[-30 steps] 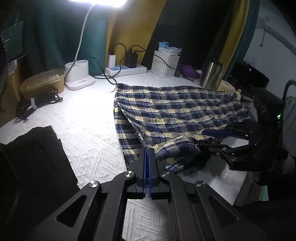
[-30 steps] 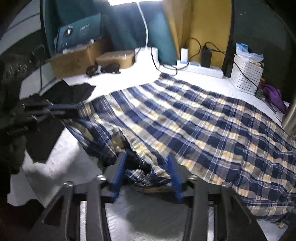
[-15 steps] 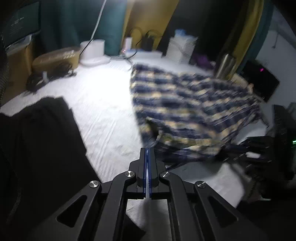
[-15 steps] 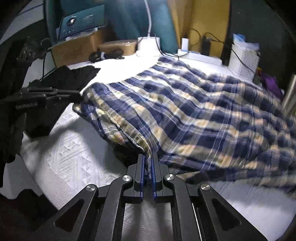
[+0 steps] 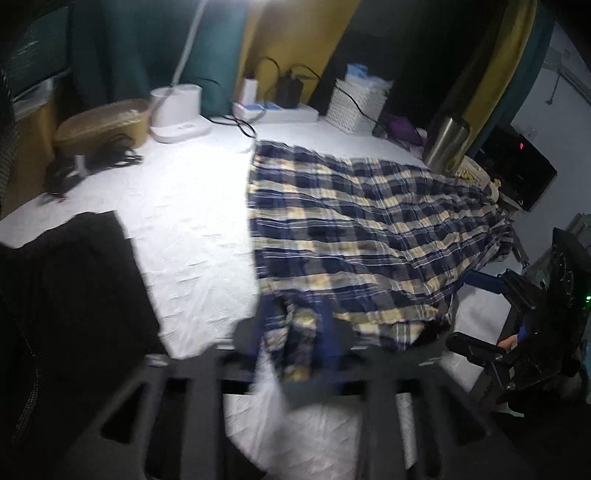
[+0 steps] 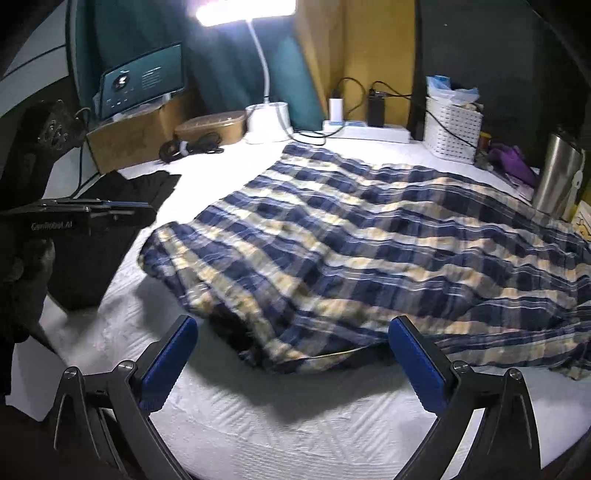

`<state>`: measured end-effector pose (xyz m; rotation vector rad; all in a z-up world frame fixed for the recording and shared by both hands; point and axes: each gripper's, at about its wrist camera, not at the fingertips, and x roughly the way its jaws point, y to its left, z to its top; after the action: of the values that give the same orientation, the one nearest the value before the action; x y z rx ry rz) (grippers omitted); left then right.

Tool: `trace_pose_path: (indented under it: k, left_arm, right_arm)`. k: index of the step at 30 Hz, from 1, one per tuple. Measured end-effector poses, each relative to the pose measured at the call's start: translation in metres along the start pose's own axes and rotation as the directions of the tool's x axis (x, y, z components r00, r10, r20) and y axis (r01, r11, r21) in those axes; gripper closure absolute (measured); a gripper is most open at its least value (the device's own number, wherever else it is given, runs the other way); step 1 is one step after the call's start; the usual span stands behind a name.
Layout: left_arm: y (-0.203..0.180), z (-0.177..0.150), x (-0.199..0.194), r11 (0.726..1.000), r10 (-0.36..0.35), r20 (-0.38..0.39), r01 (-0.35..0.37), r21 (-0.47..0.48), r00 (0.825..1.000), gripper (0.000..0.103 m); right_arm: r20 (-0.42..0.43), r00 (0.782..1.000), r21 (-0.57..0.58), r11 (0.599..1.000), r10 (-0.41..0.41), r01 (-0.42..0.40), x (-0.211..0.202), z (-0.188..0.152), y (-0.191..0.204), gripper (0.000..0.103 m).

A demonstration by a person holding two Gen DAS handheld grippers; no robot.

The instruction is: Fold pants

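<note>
a white textured tabletop (image 6: 295, 424) under a bright desk lamp (image 6: 247, 11) carries plaid pants (image 6: 369, 251) spread toward its right side. the right gripper (image 6: 291, 354) sits low at the near edge, jaws spread wide, holding nothing. the left gripper (image 5: 293, 332), level and blurred, has jaws apart around a bunched pants corner.

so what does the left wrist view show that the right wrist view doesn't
Only the left wrist view: the left claw, blurred, open with plaid cloth between its fingers, and a dark box with a red light. Only the right wrist view: the right claw, wide open and empty, the lit lamp head and a teal screen. Both: the pants, white basket, steel cup and power strip.
</note>
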<state>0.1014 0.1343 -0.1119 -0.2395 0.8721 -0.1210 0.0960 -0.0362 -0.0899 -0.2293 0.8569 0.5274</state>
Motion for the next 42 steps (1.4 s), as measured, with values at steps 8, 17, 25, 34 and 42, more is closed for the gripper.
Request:
trace_pose_path:
  k: [8, 17, 25, 34, 42]
  left_arm:
    - [-0.003, 0.005, 0.034, 1.000, 0.020, -0.067, -0.020, 0.002, 0.998, 0.065]
    - [0.020, 0.013, 0.036, 0.991, 0.133, -0.072, -0.134, -0.011, 0.989, 0.101]
    - [0.017, 0.034, 0.017, 0.994, 0.099, -0.104, -0.103, -0.038, 0.990, 0.095]
    - [0.028, 0.080, 0.039, 0.994, 0.108, -0.077, -0.110, -0.027, 0.991, 0.061]
    - [0.020, 0.125, 0.085, 0.996, 0.076, -0.062, -0.073, 0.051, 0.995, 0.061]
  right_arm:
    - [0.000, 0.999, 0.078, 0.996, -0.035, 0.035, 0.000, 0.001, -0.040, 0.000]
    - [-0.008, 0.998, 0.136, 0.988, -0.068, 0.069, 0.012, 0.008, -0.077, 0.000]
    - [0.002, 0.994, 0.183, 0.977, -0.108, 0.106, 0.004, 0.017, -0.112, 0.000]
    - [0.017, 0.986, 0.231, 0.960, -0.165, 0.156, 0.001, 0.027, -0.145, 0.000]
    - [0.008, 0.977, 0.249, 0.947, -0.211, 0.203, 0.013, 0.040, -0.167, 0.000]
